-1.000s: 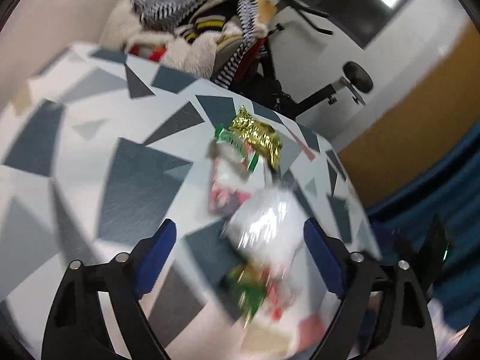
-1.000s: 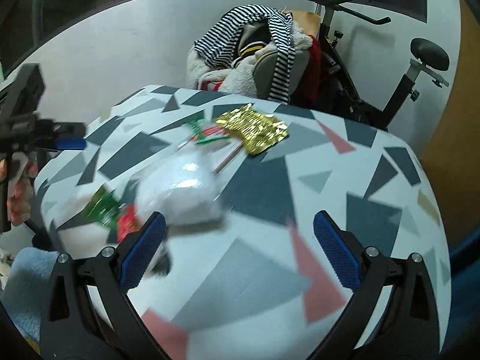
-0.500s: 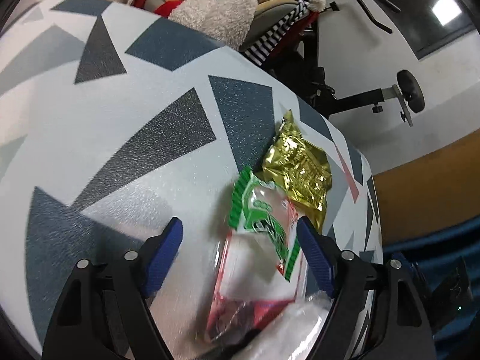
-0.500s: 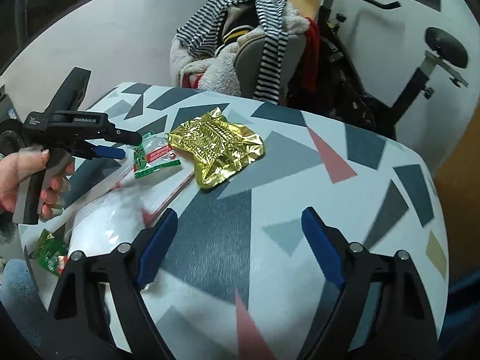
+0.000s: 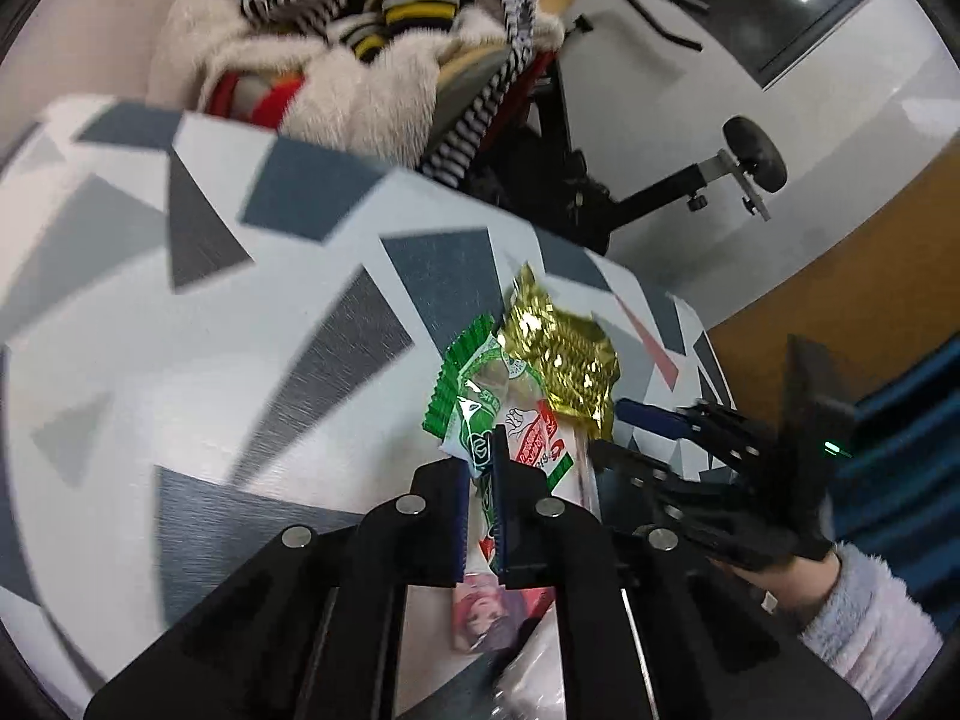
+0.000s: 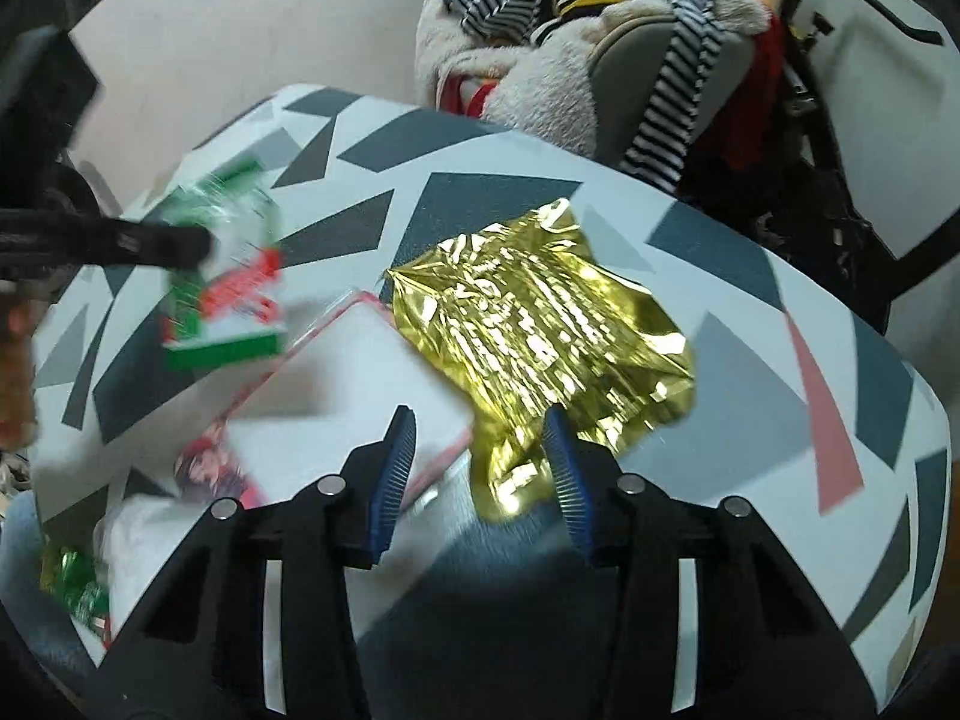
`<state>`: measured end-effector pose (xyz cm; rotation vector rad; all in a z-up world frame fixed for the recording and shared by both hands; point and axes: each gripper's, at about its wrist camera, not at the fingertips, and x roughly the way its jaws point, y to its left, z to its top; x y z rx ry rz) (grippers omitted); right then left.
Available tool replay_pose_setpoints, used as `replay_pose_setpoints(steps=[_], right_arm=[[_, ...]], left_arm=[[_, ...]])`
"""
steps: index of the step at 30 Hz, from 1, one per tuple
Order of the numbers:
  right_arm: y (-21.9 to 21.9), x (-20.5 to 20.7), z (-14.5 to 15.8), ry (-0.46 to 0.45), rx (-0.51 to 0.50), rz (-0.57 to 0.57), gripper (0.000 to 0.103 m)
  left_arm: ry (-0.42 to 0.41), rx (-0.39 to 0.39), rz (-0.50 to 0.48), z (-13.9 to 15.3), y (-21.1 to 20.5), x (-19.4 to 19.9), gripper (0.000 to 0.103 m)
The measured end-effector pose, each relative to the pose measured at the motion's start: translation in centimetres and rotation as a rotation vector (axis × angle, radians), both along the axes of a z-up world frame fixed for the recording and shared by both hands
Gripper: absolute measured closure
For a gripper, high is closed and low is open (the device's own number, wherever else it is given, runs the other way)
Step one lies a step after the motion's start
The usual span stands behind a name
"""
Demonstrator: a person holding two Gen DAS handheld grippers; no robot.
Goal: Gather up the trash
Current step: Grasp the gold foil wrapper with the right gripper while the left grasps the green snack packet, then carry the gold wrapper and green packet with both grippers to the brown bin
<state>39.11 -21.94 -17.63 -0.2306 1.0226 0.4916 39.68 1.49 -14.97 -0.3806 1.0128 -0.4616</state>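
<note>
Left claw [image 5: 480, 498]: jaws nearly together, clamped on the near end of the green-and-white wrapper [image 5: 480, 396], which looks lifted off the surface [image 5: 180, 360] in the right wrist view, though blur makes that uncertain. Right claw [image 6: 480, 468]: jaws apart, straddling the near corner of the gold foil wrapper [image 6: 540, 336], not yet closed on it. Gold wrapper lies flat on the surface, just beside a clear red-edged sleeve [image 6: 360, 378]; more crumpled trash sits at the near left edge [image 6: 78, 588]. Risks: left grip is only on a thin strip of film, so a quick swing could let it slip out; right jaws also reach close to the sleeve's edge, so closing here could pinch both or just crease foil and skate off, since the foil is flat with little to bite. Orientation: green wrapper's long axis runs along the left claw's fingers, free end pointing away. Gold wrapper's long axis runs diagonally, near corner toward the right claw, far end toward the clothes-piled chair [image 6: 570, 60].
</note>
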Motion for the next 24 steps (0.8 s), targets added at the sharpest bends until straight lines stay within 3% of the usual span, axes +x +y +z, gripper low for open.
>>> replay_pose_setpoints(steps=[2,6,14,24], right_arm=[[0.7,0.9,-0.7,0.025,-0.007,-0.009,0.062],[0.6,1.9,-0.8,0.061,0.048,-0.046,0.090],[-1.4,0.3,3.0,-0.051,0.101,-0.097,0.095],[-4.1,-6.0,9.1,-0.170,0.211,-0.142,0.097]], left_arm=[[-0.019,0.006,0.005,0.5,0.8,-0.7,0.096],[-0.036,0.015,0.012,0.5,2.3,-2.2,0.096],[-0.050,0.012,0.019,0.4,3.6,-4.7,0.096],[-0.112,0.057,-0.027,3.3,3.5,-9.9,0.096]])
